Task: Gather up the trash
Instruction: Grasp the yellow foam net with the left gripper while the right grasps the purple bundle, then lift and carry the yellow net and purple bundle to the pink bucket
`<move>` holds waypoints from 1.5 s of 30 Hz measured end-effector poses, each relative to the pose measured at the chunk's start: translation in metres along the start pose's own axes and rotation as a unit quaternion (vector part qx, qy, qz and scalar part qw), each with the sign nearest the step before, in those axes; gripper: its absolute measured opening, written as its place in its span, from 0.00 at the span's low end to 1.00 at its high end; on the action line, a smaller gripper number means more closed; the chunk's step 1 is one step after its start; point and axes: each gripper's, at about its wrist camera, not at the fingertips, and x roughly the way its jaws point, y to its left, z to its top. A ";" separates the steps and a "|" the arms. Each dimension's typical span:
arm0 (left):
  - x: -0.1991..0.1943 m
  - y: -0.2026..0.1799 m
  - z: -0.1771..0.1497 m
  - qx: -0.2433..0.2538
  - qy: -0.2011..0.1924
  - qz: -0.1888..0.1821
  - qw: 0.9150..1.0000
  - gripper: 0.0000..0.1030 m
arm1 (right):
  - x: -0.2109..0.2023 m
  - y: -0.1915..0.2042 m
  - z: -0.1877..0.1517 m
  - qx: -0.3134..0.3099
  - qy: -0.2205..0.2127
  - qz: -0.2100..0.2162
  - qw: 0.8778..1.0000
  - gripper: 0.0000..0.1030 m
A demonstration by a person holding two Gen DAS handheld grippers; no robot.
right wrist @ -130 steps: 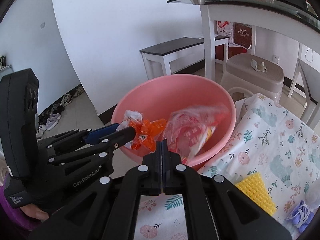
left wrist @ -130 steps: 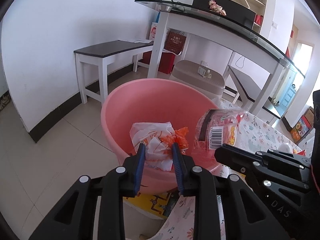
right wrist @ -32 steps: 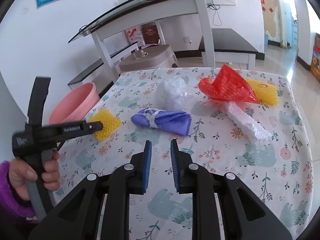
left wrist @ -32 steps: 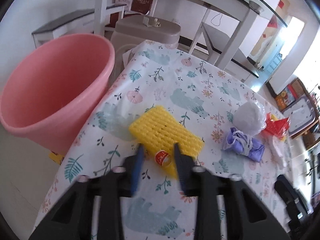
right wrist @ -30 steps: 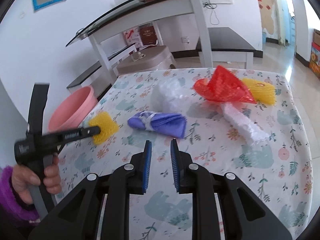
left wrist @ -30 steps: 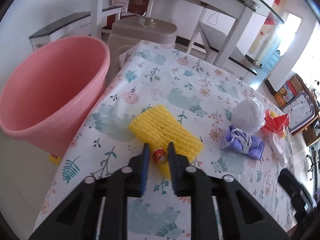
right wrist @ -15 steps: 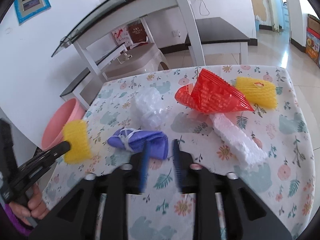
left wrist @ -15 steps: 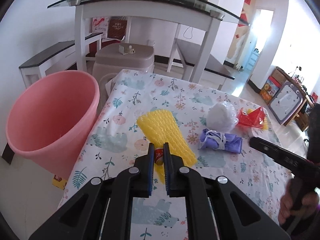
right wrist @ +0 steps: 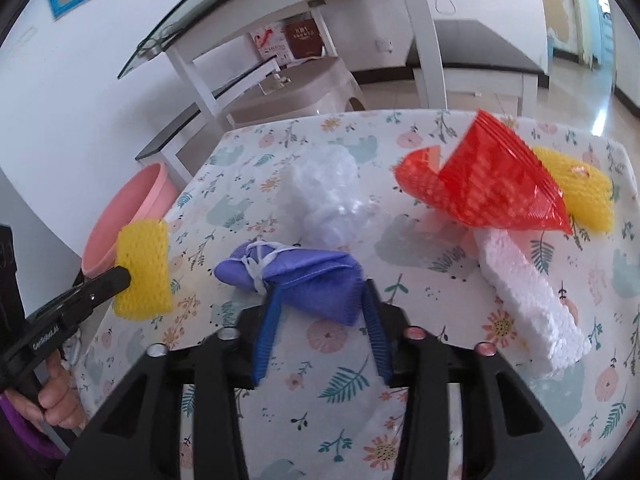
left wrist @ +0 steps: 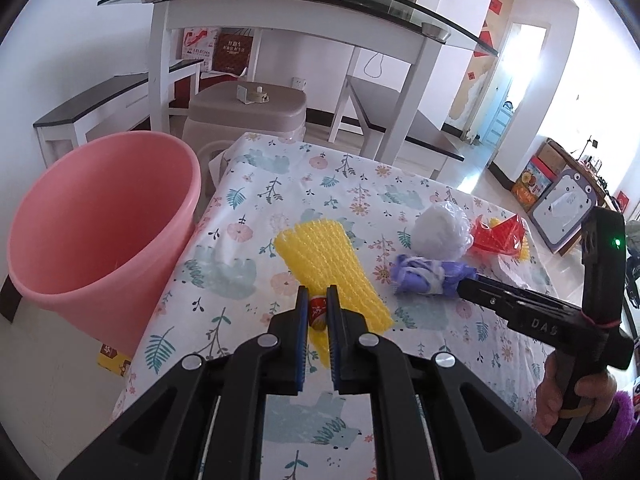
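Between the jaws of the left gripper [left wrist: 318, 309], pressed onto its near end, sits the yellow foam net [left wrist: 330, 268], pinched just by a small red sticker [left wrist: 318, 307]; in the right wrist view the net [right wrist: 142, 262] hangs lifted at the tabletop's edge. The right gripper [right wrist: 318, 320] has its jaws spread, one on each side of the purple wad [right wrist: 296, 276], which lies on the floral tabletop [right wrist: 400, 412]; contact cannot be told. Just beyond the wad lies a crumpled clear plastic bag [right wrist: 328, 196]. To its right a red mesh bag [right wrist: 488, 180] rests partly over a white foam strip [right wrist: 528, 296], with a second yellow net [right wrist: 580, 192] behind. The pink bucket [left wrist: 96, 232] stands on the floor, beside the tabletop's left edge.
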 end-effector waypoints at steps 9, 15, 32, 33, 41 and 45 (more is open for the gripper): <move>-0.015 -0.003 0.001 0.011 -0.021 0.007 1.000 0.08 | -0.026 0.026 -0.010 -0.035 -0.041 -0.020 0.998 0.04; -0.035 -0.007 0.002 0.027 -0.049 0.020 0.998 0.08 | -0.053 0.052 -0.014 -0.062 -0.074 -0.025 0.995 0.02; -0.080 0.013 0.003 0.022 -0.096 0.049 0.994 0.08 | -0.099 0.118 -0.001 -0.127 -0.147 -0.018 0.981 0.01; -0.081 0.016 0.002 0.020 -0.096 0.051 0.994 0.08 | -0.099 0.121 0.000 -0.131 -0.147 -0.018 0.980 0.01; -0.088 0.033 -0.004 0.009 -0.098 0.051 0.994 0.08 | -0.072 0.088 -0.001 -0.069 -0.069 -0.026 0.995 0.02; -0.088 0.036 -0.007 0.008 -0.096 0.047 0.994 0.08 | -0.062 0.061 -0.011 -0.026 -0.035 -0.035 0.998 0.26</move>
